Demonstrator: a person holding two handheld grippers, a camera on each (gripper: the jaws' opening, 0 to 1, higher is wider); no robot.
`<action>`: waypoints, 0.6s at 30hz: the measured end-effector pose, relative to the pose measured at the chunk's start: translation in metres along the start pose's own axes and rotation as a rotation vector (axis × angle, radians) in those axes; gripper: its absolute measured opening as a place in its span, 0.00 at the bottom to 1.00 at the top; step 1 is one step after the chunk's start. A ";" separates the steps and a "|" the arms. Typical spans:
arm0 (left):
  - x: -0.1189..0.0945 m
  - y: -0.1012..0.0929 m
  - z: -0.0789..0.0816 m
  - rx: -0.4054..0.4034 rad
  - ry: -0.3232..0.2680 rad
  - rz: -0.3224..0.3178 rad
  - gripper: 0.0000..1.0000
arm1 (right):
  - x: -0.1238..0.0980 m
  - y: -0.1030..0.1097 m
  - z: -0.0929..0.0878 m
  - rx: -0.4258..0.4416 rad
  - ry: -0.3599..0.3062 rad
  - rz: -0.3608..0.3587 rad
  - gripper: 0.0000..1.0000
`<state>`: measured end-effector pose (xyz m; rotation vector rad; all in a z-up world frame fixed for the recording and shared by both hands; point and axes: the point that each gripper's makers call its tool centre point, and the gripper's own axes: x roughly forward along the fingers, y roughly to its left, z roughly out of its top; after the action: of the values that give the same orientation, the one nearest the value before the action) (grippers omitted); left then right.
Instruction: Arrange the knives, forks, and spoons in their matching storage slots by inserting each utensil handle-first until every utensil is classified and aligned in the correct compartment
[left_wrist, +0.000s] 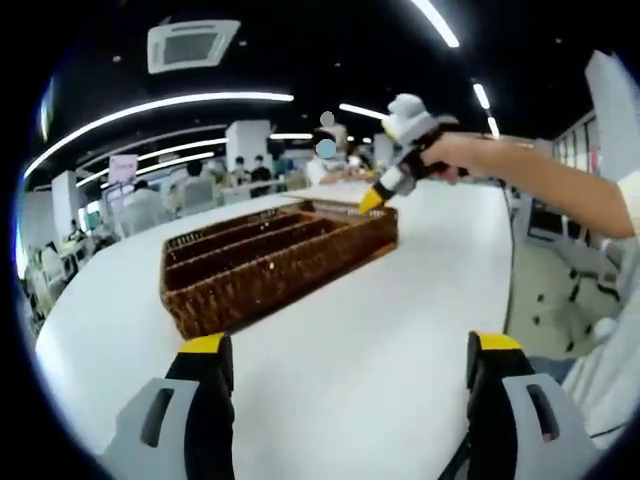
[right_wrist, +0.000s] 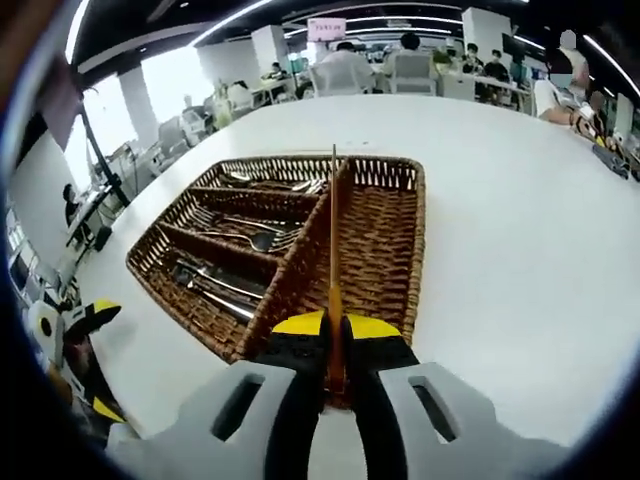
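Straight ahead of the right tongs (right_wrist: 335, 330), running away from them along their own line, a thin utensil (right_wrist: 334, 240) is pinched between the closed yellow-tipped jaws. It is seen edge-on, so whether it is a knife cannot be told, nor which end leads. Its far tip reaches over the wicker basket (right_wrist: 405, 250), roughly above the divider between the large bare compartment just right of the tongs' line and three smaller slots to the left. Those left slots already hold cutlery: forks (right_wrist: 235, 222) in the middle one, more silverware beyond and nearer, too small to sort. The utensil's long axis lies parallel to the large compartment, across the three smaller slots. In the left gripper view, the left tongs (left_wrist: 350, 355) hang wide apart and empty over the white counter (left_wrist: 430, 290), well short of the basket, while the right tongs sit at the basket's far corner. Judgement: the right tongs are the nearer pair, and the coming placement depends on which side of the divider the utensil drops.
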<state>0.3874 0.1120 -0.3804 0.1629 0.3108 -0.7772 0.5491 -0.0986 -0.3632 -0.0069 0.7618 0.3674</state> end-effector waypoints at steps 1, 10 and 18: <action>0.000 0.000 0.000 0.000 0.000 0.000 0.98 | 0.001 -0.001 -0.001 -0.001 0.007 -0.006 0.06; 0.000 0.001 0.000 -0.001 0.004 -0.011 0.97 | 0.006 0.000 -0.008 -0.010 0.040 -0.023 0.06; 0.000 -0.001 -0.004 0.016 0.018 -0.027 0.95 | 0.012 0.002 -0.014 -0.018 0.069 -0.050 0.06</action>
<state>0.3859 0.1126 -0.3839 0.1815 0.3246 -0.8056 0.5474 -0.0948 -0.3815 -0.0560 0.8252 0.3281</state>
